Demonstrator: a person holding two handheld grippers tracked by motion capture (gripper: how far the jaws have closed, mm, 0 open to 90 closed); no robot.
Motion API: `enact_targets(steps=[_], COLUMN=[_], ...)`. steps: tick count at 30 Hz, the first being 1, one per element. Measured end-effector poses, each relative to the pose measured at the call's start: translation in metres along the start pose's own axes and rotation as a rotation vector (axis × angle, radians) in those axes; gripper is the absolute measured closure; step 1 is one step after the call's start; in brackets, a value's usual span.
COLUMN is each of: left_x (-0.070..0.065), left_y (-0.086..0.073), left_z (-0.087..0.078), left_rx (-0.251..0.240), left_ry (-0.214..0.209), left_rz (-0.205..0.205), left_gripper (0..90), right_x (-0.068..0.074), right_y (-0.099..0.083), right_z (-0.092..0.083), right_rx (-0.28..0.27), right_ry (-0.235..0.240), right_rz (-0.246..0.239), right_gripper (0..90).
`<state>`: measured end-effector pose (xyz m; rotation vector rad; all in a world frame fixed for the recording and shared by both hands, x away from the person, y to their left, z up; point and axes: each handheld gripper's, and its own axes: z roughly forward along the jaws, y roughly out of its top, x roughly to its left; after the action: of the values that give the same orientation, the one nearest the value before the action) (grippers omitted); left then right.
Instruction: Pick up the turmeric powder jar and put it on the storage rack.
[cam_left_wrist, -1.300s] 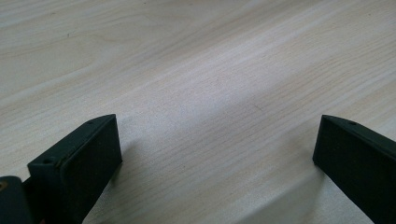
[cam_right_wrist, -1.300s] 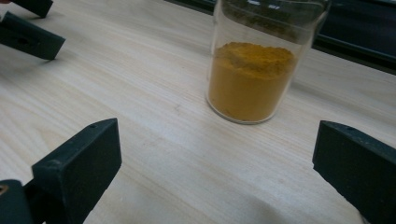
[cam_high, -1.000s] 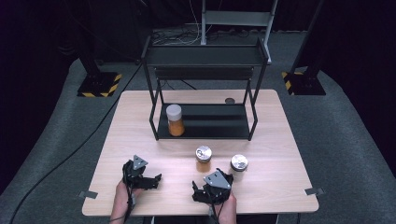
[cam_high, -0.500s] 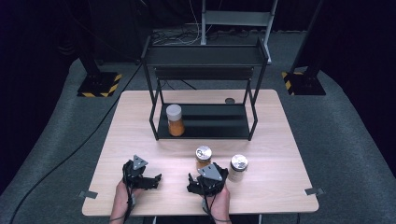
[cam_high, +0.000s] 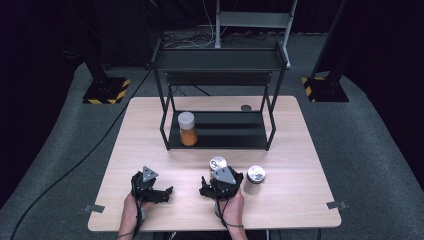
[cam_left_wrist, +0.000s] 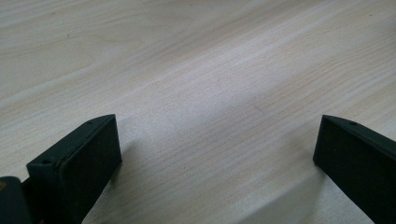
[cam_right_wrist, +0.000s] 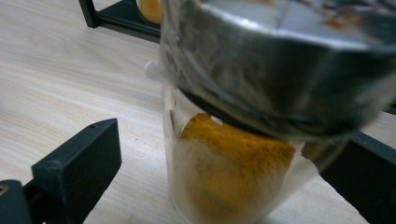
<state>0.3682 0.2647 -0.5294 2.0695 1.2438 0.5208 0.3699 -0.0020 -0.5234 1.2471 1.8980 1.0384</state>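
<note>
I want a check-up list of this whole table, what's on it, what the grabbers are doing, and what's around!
Surface: pale wooden table, tape tabs at its front corners.
Job's things: spice jar of orange powder stands between the right gripper's open jaws; second jar beside it; third jar on the black rack's lower shelf.
Clutter: small dark disc behind the rack.
Grippers: left gripper open over bare wood; right gripper open, not yet closed.
Cables: black cable across the floor.
Surroundings: grey carpet, striped stand bases.

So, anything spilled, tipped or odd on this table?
Nothing stands out. Three silver-lidded glass jars of orange powder stand upright: one on the black metal shelf rack, one between the open right claw's jaws, one beside it.
</note>
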Motion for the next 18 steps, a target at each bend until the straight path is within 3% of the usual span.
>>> enact_targets(steps=[11,12,16,18], left_x=[0.0,0.0,0.0,0.0], left_y=[0.0,0.0,0.0,0.0], left_z=[0.0,0.0,0.0,0.0], left_rx=[-0.002,-0.002,-0.003,-0.003], left_ry=[0.002,0.004,0.003,0.003], left_rz=[0.002,0.007,0.007,0.008], left_gripper=[0.5,0.7,0.9,0.8], right_x=[-0.004,-0.007,-0.009,-0.01], right_y=[0.004,0.004,0.004,0.004], right_z=[0.007,0.008,0.008,0.008], right_rx=[0.027,0.011,0.0,-0.002], right_ry=[0.02,0.043,0.056,0.046], right_rz=[0.037,0.055,0.074,0.09], right_gripper=[2.9,4.7,10.2,19.3])
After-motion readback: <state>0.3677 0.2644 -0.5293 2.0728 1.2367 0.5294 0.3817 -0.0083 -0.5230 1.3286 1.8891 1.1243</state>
